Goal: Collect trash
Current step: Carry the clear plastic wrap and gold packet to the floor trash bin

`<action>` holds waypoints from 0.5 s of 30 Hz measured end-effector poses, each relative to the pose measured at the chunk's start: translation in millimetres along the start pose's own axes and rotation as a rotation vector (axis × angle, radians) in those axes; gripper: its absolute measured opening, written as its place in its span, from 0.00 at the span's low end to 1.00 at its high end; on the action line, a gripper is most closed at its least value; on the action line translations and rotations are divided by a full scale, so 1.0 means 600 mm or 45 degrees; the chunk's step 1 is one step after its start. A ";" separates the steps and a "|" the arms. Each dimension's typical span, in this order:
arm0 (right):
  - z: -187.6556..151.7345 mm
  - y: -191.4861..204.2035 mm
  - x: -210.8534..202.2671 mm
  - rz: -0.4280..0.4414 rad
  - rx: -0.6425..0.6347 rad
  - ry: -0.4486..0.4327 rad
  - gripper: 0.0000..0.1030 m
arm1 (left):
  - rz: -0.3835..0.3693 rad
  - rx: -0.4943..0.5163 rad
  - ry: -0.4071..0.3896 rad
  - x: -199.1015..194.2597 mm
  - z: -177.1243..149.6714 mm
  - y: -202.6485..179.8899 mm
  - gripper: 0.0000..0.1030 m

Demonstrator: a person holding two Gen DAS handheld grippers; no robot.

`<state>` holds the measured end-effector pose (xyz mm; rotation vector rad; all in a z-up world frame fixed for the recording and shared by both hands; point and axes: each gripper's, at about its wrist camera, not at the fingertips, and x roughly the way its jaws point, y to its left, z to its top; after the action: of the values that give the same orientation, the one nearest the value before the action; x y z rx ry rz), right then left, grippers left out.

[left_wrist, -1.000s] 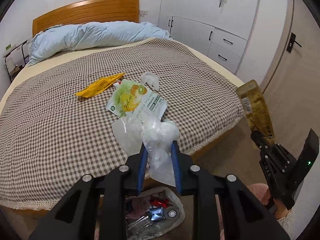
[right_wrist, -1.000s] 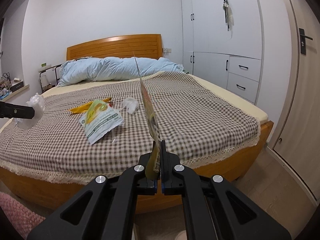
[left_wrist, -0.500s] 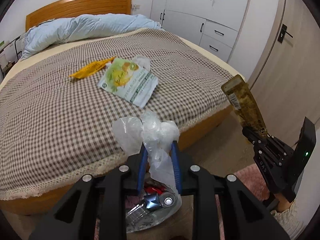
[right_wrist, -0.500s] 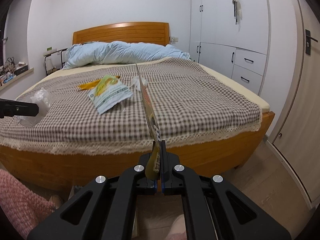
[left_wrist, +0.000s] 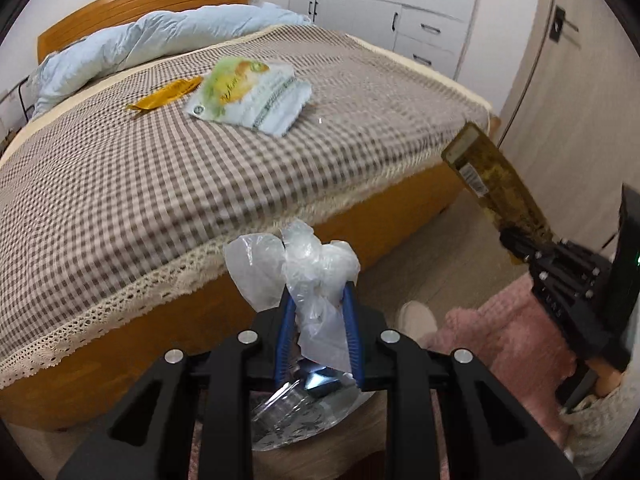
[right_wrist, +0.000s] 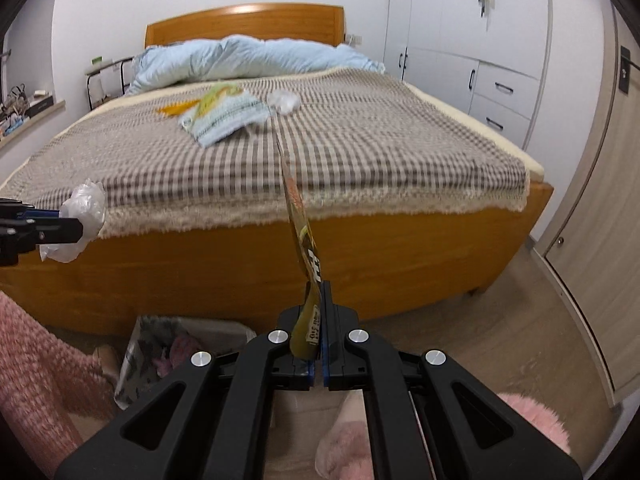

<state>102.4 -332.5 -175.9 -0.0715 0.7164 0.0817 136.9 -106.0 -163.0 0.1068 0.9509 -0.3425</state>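
Observation:
My left gripper (left_wrist: 318,300) is shut on a crumpled clear plastic bag (left_wrist: 296,268), held over a lined trash bin (left_wrist: 296,412) on the floor by the bed's foot. My right gripper (right_wrist: 318,300) is shut on a flat golden-brown snack wrapper (right_wrist: 302,236) that stands up edge-on; the same wrapper (left_wrist: 496,184) shows at the right of the left wrist view. On the checked bedspread lie a green-and-white pouch (left_wrist: 248,94), a yellow wrapper (left_wrist: 166,94) and a small clear plastic wad (right_wrist: 284,102). The trash bin (right_wrist: 176,350) sits lower left in the right wrist view.
The wooden bed frame (right_wrist: 240,264) stands right behind the bin. A blue duvet (right_wrist: 248,60) is bunched at the headboard. White wardrobes (right_wrist: 472,40) and a door (right_wrist: 600,184) line the right side. Pink fuzzy clothing (left_wrist: 492,328) and a slipper (left_wrist: 416,316) are near the bin.
Both grippers have sunk from above the bedspread to the level of the bed's foot edge, each keeping its item. The bin has come closer under the left gripper.

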 end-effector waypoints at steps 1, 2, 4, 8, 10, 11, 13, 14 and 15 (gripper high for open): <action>-0.004 0.002 0.003 0.000 0.000 0.012 0.02 | -0.003 0.001 0.007 0.007 -0.007 0.000 0.21; -0.010 0.003 0.008 0.002 0.000 0.032 0.02 | -0.013 -0.003 0.016 0.014 -0.014 -0.001 0.21; -0.020 0.007 0.015 0.000 -0.004 0.057 0.02 | -0.038 -0.016 0.041 0.033 -0.028 -0.001 0.21; -0.036 0.018 0.028 0.004 -0.015 0.085 0.02 | -0.068 -0.026 0.072 0.070 -0.059 0.000 0.21; -0.042 0.026 0.035 0.004 -0.028 0.096 0.02 | -0.072 -0.042 0.097 0.095 -0.077 0.002 0.21; -0.046 0.030 0.040 0.011 -0.032 0.105 0.02 | -0.072 -0.048 0.106 0.107 -0.083 0.005 0.21; -0.056 0.036 0.052 0.036 -0.024 0.131 0.02 | -0.074 -0.056 0.115 0.125 -0.100 0.008 0.21; -0.061 0.039 0.059 0.047 -0.021 0.145 0.02 | -0.080 -0.066 0.125 0.133 -0.107 0.010 0.21; -0.063 0.042 0.067 0.053 -0.020 0.154 0.02 | -0.089 -0.080 0.140 0.141 -0.112 0.013 0.21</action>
<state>105.1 -309.1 -231.6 -0.0771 0.8386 0.1236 132.1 -102.6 -271.3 0.0353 1.0749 -0.3740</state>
